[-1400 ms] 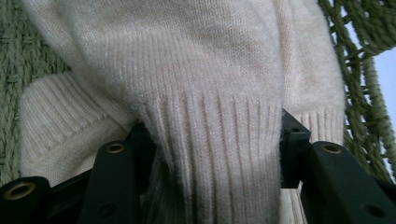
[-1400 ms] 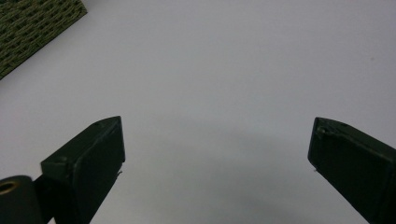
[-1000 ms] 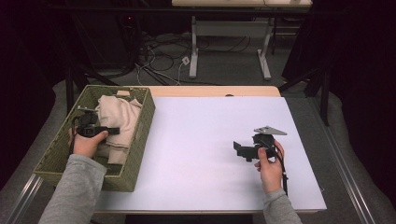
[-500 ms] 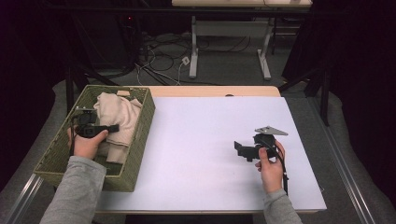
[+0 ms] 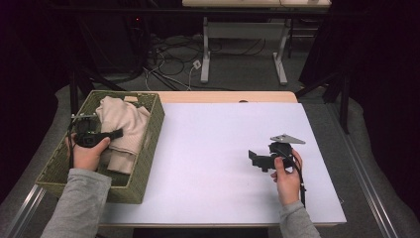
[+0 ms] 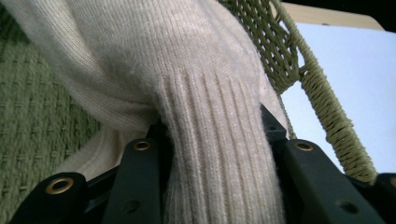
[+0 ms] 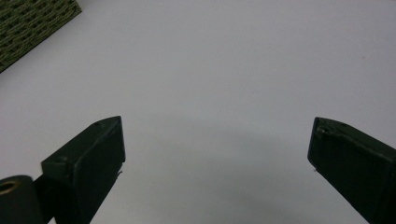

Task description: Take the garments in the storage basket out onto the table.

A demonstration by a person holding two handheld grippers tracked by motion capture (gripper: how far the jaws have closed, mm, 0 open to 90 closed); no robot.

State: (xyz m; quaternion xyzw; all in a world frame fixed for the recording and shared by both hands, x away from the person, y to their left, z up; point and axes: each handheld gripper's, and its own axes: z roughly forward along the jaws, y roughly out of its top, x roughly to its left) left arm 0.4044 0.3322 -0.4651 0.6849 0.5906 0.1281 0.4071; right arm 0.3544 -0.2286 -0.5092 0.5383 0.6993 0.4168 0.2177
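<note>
One white table (image 5: 213,144) stands before cables on a grey floor; in the basket (image 5: 148,148) at its left, the left gripper (image 5: 116,134) clamps the sweater (image 5: 124,124), while the right gripper (image 5: 255,158) rests right of the basket, jaws apart

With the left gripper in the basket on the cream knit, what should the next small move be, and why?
Probably lift the left gripper straight up. In its own view the jaws stand either side of the ribbed part of the cream sweater, apparently clamped on it, while the rest lies in the green woven basket. The right gripper waits open over the white table.
</note>
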